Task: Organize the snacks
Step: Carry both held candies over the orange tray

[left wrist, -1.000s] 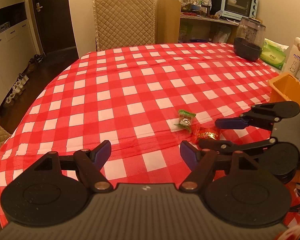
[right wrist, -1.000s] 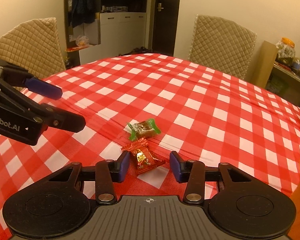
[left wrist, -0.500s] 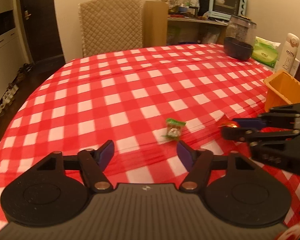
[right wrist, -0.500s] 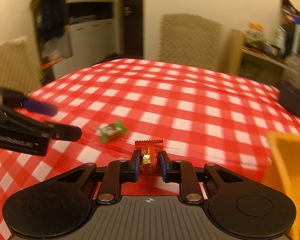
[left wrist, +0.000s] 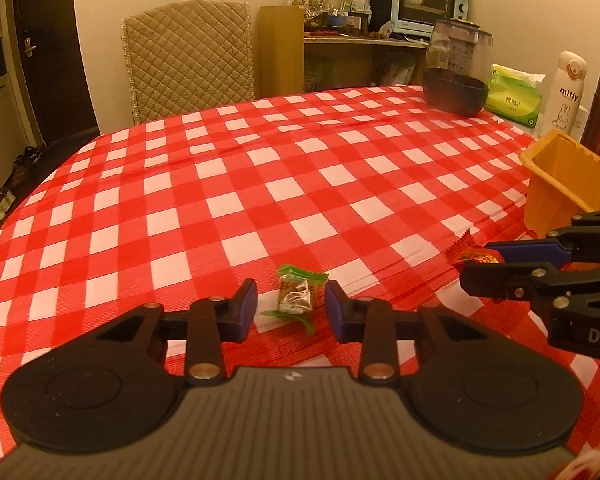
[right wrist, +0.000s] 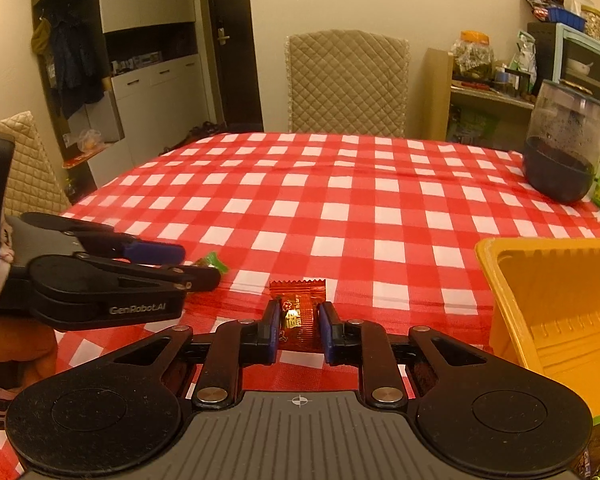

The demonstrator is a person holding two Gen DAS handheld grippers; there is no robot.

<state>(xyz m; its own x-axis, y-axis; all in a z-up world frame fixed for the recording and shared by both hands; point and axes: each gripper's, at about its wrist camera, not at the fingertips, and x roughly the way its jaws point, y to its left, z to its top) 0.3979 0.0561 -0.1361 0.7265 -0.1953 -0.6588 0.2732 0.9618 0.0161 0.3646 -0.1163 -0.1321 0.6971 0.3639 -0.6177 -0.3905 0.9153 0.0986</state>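
Left wrist view: I see my left gripper [left wrist: 291, 306] with jaws closing around the green candy [left wrist: 298, 293] lying on the bench [left wrist: 228, 184], pads not yet touching it. Right of it, my right gripper [right wrist: 299, 330] has its jaws clamped narrow on the red candy [right wrist: 299, 316], beside the yellow bin [right wrist: 556, 304].

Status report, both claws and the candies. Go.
Right claw shut on red candy, lifted beside yellow bin. Left claw closing around green candy on the tablecloth, pads not yet pressing. Nothing in the way.
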